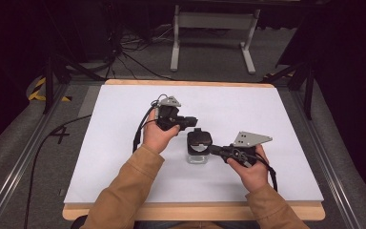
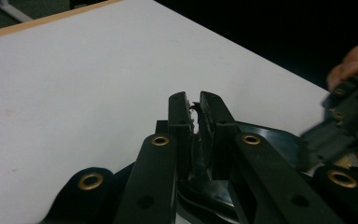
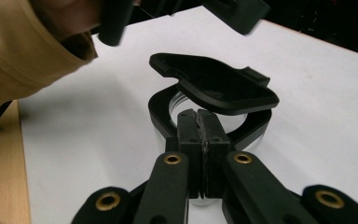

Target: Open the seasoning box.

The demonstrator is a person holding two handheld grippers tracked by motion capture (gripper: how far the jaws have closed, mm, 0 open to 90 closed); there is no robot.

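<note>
A dark room with grey floor surrounds my white tabletop (image 1: 124, 157). Near its middle stands a small clear jar with a black hinged flip lid (image 1: 198, 145), the lid tilted open above a black collar. My right tongs (image 1: 213, 149) reach in from the right, pressed together against the jar's collar. My left tongs (image 1: 192, 121), just beyond the jar, are nearly closed over the lid's edge. I read no writing.

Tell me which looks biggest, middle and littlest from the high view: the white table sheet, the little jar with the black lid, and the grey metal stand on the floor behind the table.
1. White sheet, by far the biggest.
2. Grey stand; it sits farther off, so it may really be larger than it looks.
3. Jar, the littlest.
</note>
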